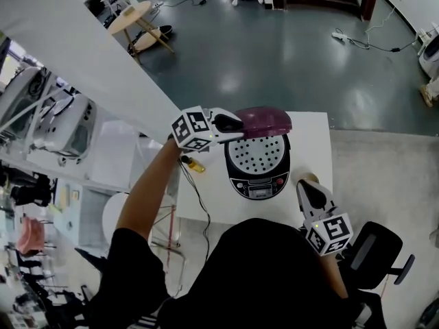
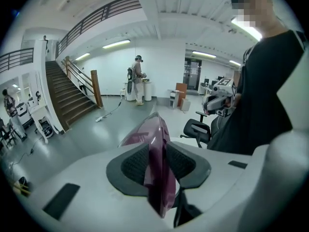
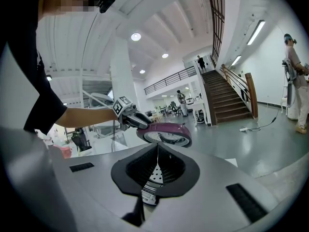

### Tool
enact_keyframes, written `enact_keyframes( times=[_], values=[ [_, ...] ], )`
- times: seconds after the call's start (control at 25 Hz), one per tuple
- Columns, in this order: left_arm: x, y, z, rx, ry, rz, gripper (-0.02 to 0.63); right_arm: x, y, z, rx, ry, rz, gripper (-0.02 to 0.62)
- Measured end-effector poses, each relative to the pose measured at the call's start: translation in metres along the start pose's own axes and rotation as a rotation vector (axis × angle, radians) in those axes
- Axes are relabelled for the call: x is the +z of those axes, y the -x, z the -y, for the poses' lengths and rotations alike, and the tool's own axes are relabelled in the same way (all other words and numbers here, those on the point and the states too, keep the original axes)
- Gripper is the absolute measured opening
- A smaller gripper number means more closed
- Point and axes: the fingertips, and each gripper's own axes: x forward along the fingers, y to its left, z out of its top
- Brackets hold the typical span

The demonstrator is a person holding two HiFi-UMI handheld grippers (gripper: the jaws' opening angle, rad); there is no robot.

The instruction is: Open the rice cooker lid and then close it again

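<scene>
One rice cooker (image 1: 259,177), one white table (image 1: 312,142), one office chair (image 1: 381,247), two grippers: left gripper (image 1: 240,123), right gripper (image 1: 309,185).

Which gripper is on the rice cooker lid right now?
The left gripper, jaws closed on the raised purple lid; the right gripper is shut and empty.

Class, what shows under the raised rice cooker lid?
A white perforated inner plate lines the underside of the purple lid. It blocks the view, so whether anything is inside the cooker cannot be seen.
</scene>
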Motion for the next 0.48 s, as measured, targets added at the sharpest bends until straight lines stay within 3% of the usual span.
enact_keyframes(
  times=[0.48],
  values=[
    [-0.032, -0.027, 0.041, -0.018, 0.012, -0.090, 0.101, -0.015, 0.009, 0.012, 0.073, 0.004, -0.047, 0.002]
  ],
)
